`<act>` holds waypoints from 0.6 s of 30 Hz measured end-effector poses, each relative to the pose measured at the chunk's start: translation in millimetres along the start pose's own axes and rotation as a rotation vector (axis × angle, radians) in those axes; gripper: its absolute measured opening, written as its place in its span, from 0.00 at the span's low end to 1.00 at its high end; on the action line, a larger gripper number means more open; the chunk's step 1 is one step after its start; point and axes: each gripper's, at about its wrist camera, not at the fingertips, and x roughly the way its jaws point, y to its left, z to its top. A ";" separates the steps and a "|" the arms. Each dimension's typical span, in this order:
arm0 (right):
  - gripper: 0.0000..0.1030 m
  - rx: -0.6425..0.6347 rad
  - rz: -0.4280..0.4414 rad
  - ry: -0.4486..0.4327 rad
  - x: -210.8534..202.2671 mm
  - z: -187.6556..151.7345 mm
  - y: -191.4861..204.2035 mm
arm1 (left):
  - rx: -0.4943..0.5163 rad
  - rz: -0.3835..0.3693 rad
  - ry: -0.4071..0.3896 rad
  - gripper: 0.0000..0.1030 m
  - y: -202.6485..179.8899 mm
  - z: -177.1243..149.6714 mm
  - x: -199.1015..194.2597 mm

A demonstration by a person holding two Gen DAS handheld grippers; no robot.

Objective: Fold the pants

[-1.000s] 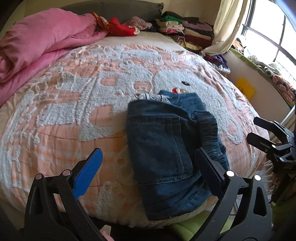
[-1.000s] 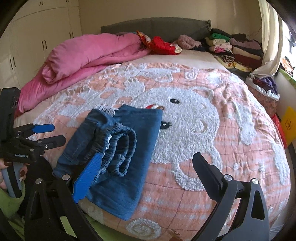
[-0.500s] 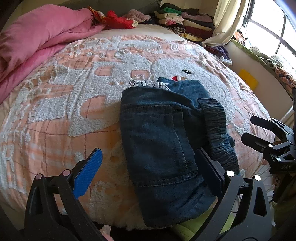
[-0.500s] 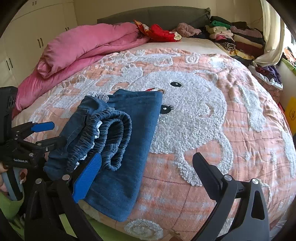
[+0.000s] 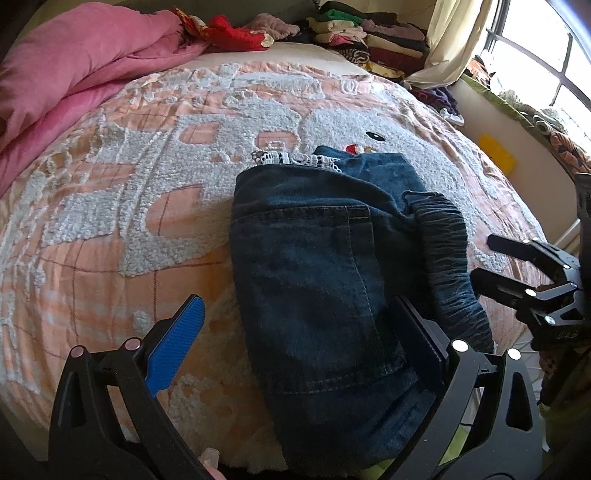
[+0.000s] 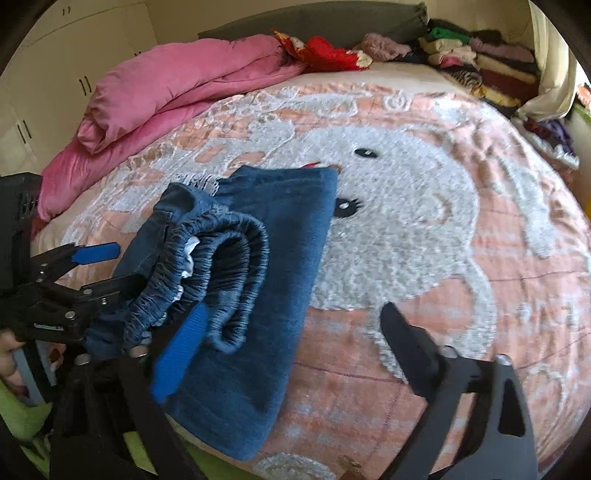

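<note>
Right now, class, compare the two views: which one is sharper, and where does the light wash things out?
Left wrist view: sharper; the jeans show clear stitching, but the window at upper right is blown out white. Right wrist view: smeared with motion blur, worst on the bedspread. Both bend straight edges, fisheye style.

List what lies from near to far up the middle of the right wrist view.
Right gripper, jaws apart and just been closing with nothing between the pads → folded jeans → cartoon bedspread → red garment → grey headboard.
</note>
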 end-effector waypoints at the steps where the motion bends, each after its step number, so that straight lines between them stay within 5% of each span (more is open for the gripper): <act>1: 0.80 0.004 0.011 0.005 1.8 -0.4 0.7 | -0.001 -0.003 0.002 0.91 0.2 0.2 1.5; 9: 0.77 0.019 0.055 0.045 19.6 -0.2 -1.1 | -0.014 -0.031 0.023 0.90 2.6 1.7 13.4; 18: 0.77 0.025 0.093 0.052 29.6 2.3 -4.7 | -0.060 -0.103 0.027 0.68 7.7 3.9 22.5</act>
